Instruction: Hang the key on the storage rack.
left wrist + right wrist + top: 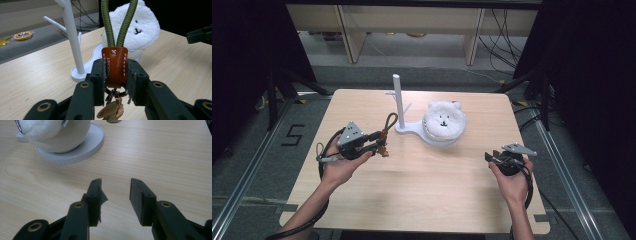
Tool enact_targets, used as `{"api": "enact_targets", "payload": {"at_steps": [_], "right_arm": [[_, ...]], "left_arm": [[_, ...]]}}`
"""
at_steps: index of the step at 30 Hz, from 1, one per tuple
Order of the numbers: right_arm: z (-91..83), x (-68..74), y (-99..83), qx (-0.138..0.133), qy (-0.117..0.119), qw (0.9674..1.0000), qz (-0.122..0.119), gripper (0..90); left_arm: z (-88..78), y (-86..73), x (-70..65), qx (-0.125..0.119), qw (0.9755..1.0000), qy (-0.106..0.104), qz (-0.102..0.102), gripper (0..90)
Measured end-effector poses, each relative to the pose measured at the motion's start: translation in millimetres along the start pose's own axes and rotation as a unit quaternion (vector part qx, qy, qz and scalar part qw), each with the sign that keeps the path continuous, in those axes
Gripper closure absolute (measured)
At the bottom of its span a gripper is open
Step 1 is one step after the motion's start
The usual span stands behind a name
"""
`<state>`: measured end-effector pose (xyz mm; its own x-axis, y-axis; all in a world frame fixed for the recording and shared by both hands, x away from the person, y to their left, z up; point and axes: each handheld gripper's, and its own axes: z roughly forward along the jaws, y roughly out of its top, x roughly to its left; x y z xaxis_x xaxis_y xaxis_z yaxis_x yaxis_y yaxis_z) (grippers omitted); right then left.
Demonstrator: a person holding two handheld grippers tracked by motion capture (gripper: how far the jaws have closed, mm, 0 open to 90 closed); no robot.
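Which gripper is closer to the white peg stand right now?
Left. The left gripper, shut on the keychain, sits just left of the white peg stand; the right gripper, open, hangs far off near the table's right edge.

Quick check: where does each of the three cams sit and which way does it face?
High view: overhead, looking forward and down on the table; both forearms, left hand-held gripper, right hand-held gripper.
Left gripper view: rides the left hand-held gripper, jaws clamp the keychain, facing the white stand.
Right gripper view: rides the right hand-held gripper, open jaws.
Shared: plush bear.
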<state>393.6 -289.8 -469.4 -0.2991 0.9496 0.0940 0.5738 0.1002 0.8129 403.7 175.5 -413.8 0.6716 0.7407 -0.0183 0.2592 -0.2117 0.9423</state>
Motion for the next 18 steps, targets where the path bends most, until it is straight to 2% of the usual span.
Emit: {"api": "enact_targets", "payload": {"at_steps": [1,3,6,7,8,9,11,12,14,15,16,18], "right_arm": [[-1.1,0.0,0.2,0.005,-0.004,1.0000,-0.003,62.6],[-0.3,-0.1,-0.3,-0.002,0.001,1.0000,0.000,62.6],[-0.9,-0.1,-0.6,0.003,-0.009,0.9999,-0.003,62.6],[-1.8,3.0,-1.0,0.008,-0.009,0.9998,0.014,62.6],[-1.7,2.9,-1.2,0.008,-0.008,0.9998,0.015,62.6],[-0.7,-0.2,-1.1,0.003,-0.008,1.0000,-0.004,62.6],[0.3,-0.2,-1.6,-0.003,-0.008,1.0000,-0.003,62.6],[-1.3,3.5,-1.9,0.004,-0.008,0.9998,0.020,62.6],[-0.7,2.9,-2.0,0.001,-0.010,0.9998,0.014,62.6],[0.4,-0.1,-2.0,-0.005,-0.010,0.9999,-0.003,62.6],[1.3,-0.7,-2.3,-0.009,-0.001,1.0000,-0.004,62.6],[0.6,-0.1,-2.4,-0.006,0.000,1.0000,-0.002,62.6]], "left_arm": [[0.3,0.4,0.4,0.000,1.0000,0.003,0.000,68.9],[0.7,1.1,0.9,0.001,1.0000,0.006,-0.003,68.9],[1.8,2.3,1.9,-0.002,1.0000,0.008,-0.005,68.9],[2.1,2.7,2.4,-0.002,0.9999,0.009,-0.005,68.9],[2.7,3.1,2.9,-0.003,0.9999,0.010,-0.006,68.9],[3.1,3.4,3.4,-0.003,0.9999,0.011,-0.008,68.9],[4.0,4.1,5.0,-0.004,0.9999,0.013,-0.008,68.9],[5.3,4.1,5.9,-0.010,0.9998,0.011,-0.011,68.9],[5.2,5.1,7.2,-0.006,0.9998,0.018,-0.012,68.9],[5.8,5.3,8.0,-0.007,0.9997,0.019,-0.012,68.9],[5.9,5.6,8.7,-0.006,0.9997,0.020,-0.013,68.9],[6.9,5.8,10.3,-0.008,0.9996,0.022,-0.015,68.9]]}}
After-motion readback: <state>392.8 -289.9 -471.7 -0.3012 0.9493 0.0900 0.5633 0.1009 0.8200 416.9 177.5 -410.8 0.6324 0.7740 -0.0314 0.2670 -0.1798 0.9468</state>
